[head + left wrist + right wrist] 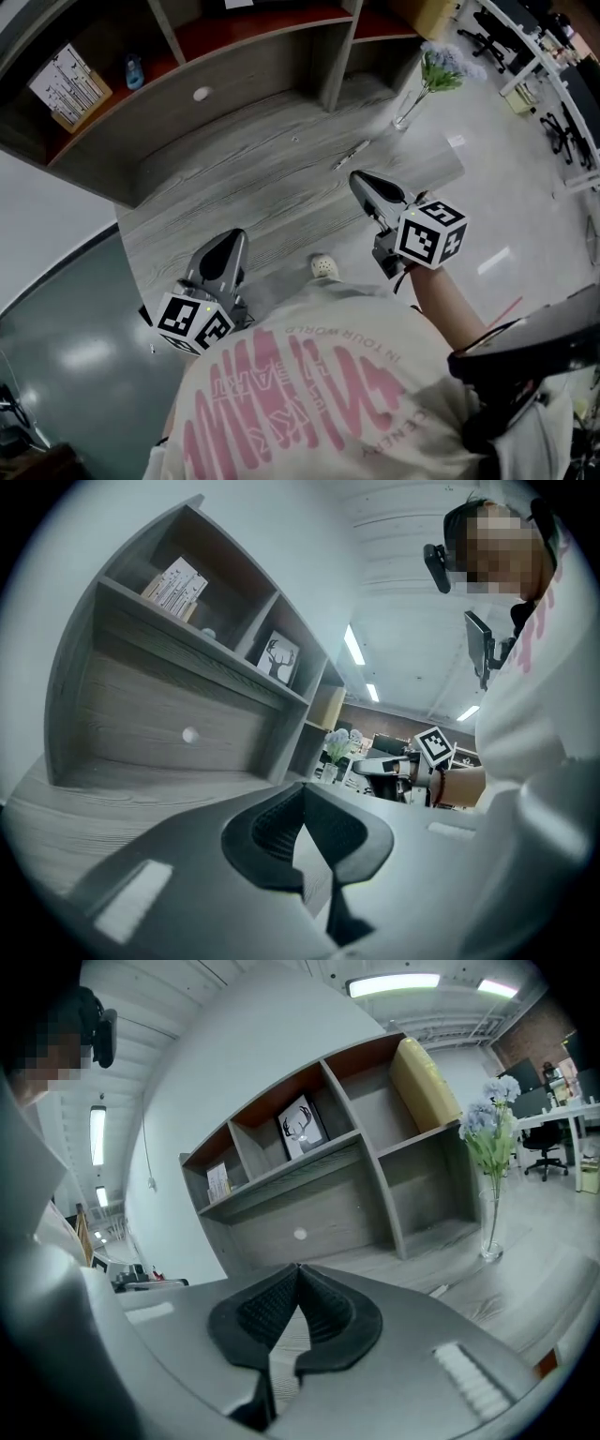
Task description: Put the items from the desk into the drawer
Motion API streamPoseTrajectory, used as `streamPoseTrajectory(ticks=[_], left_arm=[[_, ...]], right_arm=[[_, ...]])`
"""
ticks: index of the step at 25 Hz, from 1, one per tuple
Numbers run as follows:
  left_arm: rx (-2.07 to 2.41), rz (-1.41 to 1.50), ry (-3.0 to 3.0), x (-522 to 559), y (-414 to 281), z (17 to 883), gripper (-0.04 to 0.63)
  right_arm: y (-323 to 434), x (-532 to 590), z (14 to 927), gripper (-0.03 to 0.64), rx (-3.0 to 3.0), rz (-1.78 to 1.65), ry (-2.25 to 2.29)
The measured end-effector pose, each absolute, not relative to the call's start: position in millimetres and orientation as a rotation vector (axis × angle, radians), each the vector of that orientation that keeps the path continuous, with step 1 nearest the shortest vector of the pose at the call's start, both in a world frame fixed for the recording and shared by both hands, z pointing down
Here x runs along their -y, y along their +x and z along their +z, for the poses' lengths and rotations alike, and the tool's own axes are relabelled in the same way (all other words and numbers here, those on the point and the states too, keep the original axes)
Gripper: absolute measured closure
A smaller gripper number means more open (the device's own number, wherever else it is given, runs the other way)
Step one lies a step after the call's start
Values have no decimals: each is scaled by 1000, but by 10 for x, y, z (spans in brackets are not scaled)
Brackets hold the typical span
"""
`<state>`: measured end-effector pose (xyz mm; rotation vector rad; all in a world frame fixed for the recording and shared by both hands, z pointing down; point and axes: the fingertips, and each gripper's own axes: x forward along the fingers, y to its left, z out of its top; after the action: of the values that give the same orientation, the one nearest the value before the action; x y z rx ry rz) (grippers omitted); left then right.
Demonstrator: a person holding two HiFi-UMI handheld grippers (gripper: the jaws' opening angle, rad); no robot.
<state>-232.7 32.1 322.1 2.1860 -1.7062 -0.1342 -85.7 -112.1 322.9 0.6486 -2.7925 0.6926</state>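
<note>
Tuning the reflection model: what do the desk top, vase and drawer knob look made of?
Desk top: matt grey wood-grain laminate, probably; the grain runs even and flat.
Vase: clear glass or plastic; flower stems show through it.
Drawer knob: white, smooth, rounded; material unclear.

left gripper (302,791): jaws are seen closed tip to tip, nothing is held | desk (112,794): wood-grain top is seen beneath | shelf unit (281,726): drawer knob (190,734) is set in its lower front; box (175,586) and deer picture (278,658) are kept on upper shelves | flowers (337,745): seen beyond | right gripper (358,764): held near flowers
</note>
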Motion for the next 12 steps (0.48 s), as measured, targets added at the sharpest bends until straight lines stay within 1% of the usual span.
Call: streamPoseTrajectory(ticks=[12], left_arm=[[1814,-82,2000,263,-2311,3449,578]], right_arm=[[-862,2081,3612,611,2732,706,501]])
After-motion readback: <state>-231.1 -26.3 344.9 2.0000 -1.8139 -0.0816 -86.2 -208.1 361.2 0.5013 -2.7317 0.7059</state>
